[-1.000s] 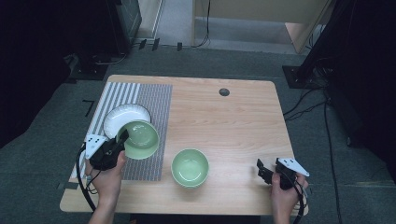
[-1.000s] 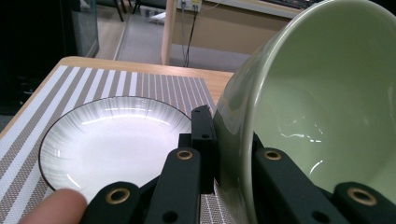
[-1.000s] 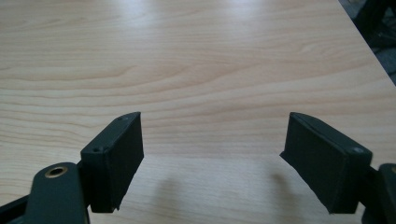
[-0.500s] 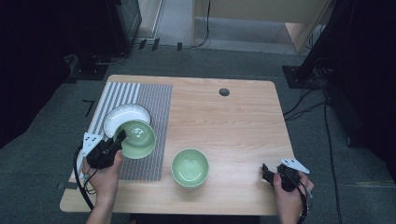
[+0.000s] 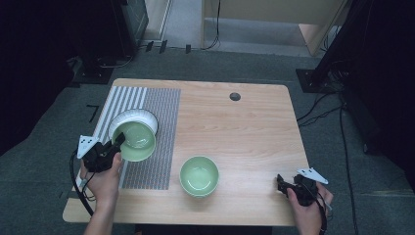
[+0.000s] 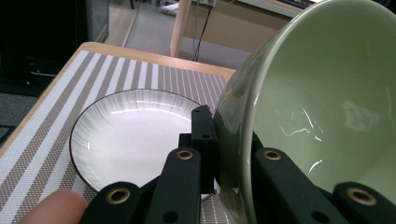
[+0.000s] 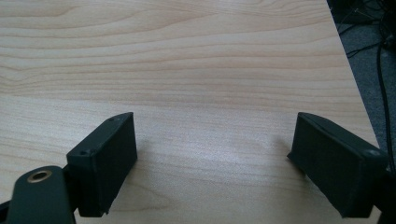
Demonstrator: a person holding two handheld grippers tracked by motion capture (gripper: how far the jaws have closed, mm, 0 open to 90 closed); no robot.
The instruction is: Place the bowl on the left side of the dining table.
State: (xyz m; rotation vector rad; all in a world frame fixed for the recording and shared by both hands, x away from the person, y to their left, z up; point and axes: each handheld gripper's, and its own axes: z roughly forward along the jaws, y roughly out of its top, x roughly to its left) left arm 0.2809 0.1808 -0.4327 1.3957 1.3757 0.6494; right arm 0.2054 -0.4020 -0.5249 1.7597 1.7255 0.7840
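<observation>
Firmly, left gripper (image 5: pixel 119 142) clamping the tilted green bowl's (image 5: pixel 138 141) rim, hovering at the white plate's (image 5: pixel 128 118) five o'clock on the striped placemat (image 5: pixel 164 117), right gripper (image 5: pixel 280 181) resting spread wide, having just been opening, nothing between, second green bowl (image 5: pixel 198 176) at nine o'clock of it.

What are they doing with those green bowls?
A person holds a gripper in each hand. The left gripper is clamped on the rim of a green bowl, tilted above a white plate on the striped mat. A second green bowl sits on the wooden table. The right gripper rests near the table's front right corner, jaws just opened, nothing between them.
</observation>
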